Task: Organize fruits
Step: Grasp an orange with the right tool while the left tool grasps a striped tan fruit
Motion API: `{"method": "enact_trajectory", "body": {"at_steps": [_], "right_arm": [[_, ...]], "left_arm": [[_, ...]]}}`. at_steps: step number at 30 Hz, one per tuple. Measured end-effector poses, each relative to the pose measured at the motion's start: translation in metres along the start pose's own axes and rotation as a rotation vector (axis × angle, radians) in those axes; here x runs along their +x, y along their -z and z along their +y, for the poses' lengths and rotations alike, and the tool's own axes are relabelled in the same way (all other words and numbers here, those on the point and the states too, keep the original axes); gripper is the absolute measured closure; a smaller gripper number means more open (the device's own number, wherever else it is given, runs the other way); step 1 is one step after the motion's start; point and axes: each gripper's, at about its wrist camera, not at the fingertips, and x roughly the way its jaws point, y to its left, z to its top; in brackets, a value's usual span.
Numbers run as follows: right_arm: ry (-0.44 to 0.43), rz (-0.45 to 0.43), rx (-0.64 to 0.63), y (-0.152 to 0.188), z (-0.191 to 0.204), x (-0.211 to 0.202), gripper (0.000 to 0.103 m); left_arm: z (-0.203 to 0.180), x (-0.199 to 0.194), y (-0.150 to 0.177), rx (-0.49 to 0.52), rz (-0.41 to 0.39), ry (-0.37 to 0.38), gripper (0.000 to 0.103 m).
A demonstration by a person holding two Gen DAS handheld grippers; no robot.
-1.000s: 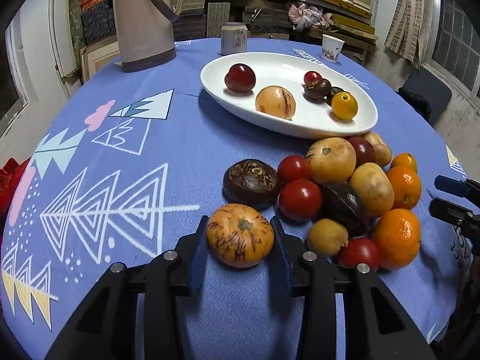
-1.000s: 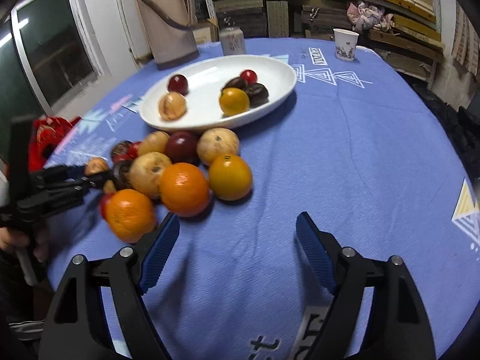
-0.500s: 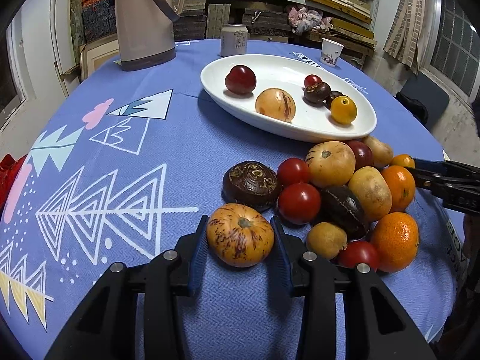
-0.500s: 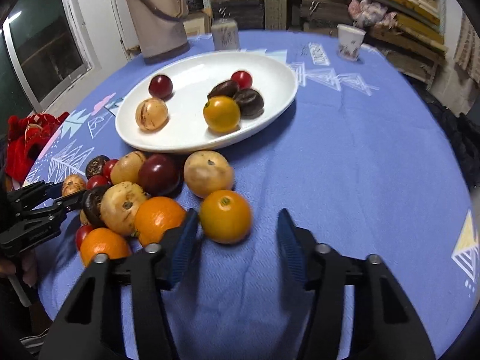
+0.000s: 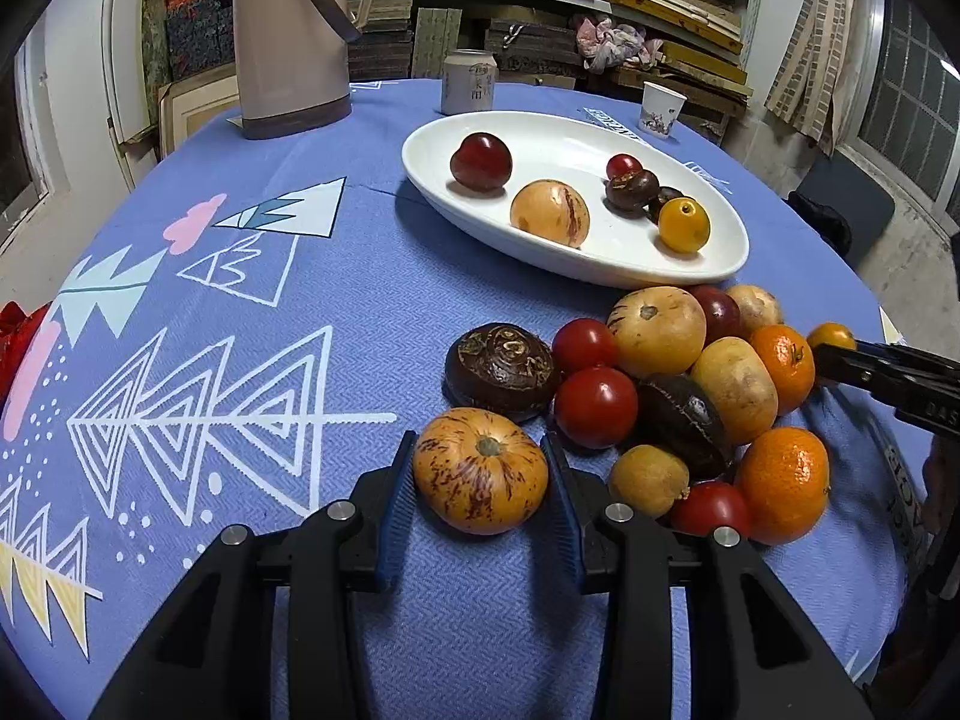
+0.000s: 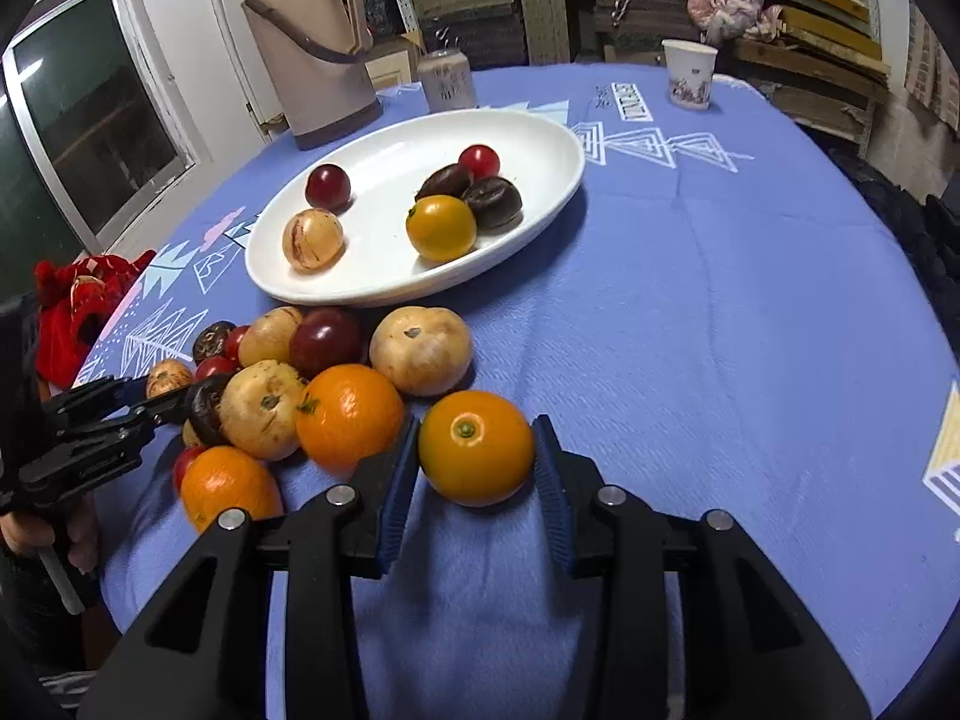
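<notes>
My left gripper (image 5: 477,443) is shut on a striped orange-yellow fruit (image 5: 480,480) that rests on the blue tablecloth at the near left of the fruit pile (image 5: 660,330). In the right wrist view my right gripper (image 6: 477,423) is shut on a round yellow-orange fruit (image 6: 476,450) at the pile's right edge, both blue pads against its sides. The white oval plate (image 5: 564,138) beyond the pile holds several fruits, among them a dark red one (image 5: 480,161) and a yellow one (image 5: 684,225). The left gripper (image 6: 120,405) shows at the left edge of the right wrist view.
A beige thermos jug (image 5: 288,36), a can (image 5: 468,81) and a paper cup (image 5: 660,108) stand at the table's far side. A red cloth (image 6: 78,300) lies off the left edge. Stacked shelves fill the back wall. Bare tablecloth (image 6: 720,300) spreads right of the plate.
My right gripper moved forward to the yellow-orange fruit and its wide-open jaws shut on it. The left gripper kept its hold on the striped fruit without moving.
</notes>
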Motion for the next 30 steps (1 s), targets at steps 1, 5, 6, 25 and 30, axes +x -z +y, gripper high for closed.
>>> {"method": "enact_trajectory", "body": {"at_steps": [1,5,6,25,30], "right_arm": [[0.002,-0.007,-0.004,0.001,0.001,-0.004,0.066],[-0.002,-0.046,-0.026,-0.002,0.005,-0.022,0.066],[-0.004,-0.055,-0.032,-0.003,0.006,-0.026,0.066],[-0.061,-0.125,-0.129,-0.086,0.050,-0.013,0.066],[-0.048,-0.088,-0.114,-0.105,0.048,0.015,0.066]], "left_arm": [[-0.002,-0.001,0.000,0.011,0.002,-0.006,0.063],[-0.004,-0.007,-0.002,0.024,-0.001,-0.005,0.063],[-0.004,-0.010,-0.004,0.025,-0.008,-0.005,0.063],[-0.033,-0.011,-0.105,0.065,-0.100,0.020,0.063],[-0.031,0.013,-0.120,0.039,-0.072,0.023,0.063]]}}
